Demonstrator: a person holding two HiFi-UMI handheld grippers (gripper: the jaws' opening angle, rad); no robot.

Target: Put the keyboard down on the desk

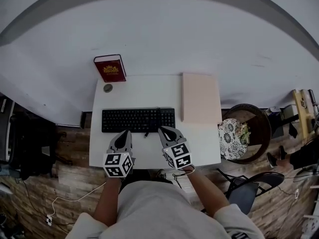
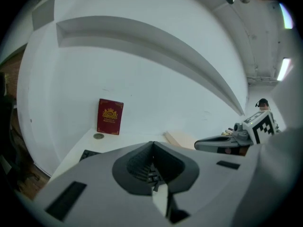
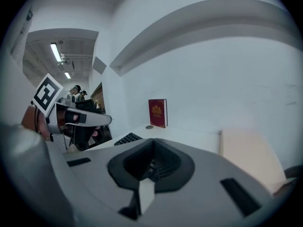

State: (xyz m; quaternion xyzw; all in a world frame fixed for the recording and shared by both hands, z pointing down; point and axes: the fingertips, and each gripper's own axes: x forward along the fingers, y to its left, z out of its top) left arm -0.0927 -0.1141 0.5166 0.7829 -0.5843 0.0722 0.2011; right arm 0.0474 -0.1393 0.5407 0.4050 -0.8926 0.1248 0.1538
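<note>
A black rectangular computer keyboard (image 1: 138,120) already lies flat on the white tabletop (image 1: 149,91), across its middle and towards the left, so the putting-down appears complete; nothing seems left but to draw the grippers away. The left gripper (image 1: 125,133) and the right gripper (image 1: 163,130), grey with marker cubes, hover side by side at the keyboard's near edge. Each has its jaws pressed together with nothing between them, and whether the tips touch the keyboard cannot be told. Counted on the tabletop: one keyboard; one dark red hardback book (image 1: 110,67) with a gold emblem standing at the far left against the wall; one small round metallic disc (image 1: 108,87) just in front of it; one pale beige flat board (image 1: 201,97) at the far right. Two grippers.
</note>
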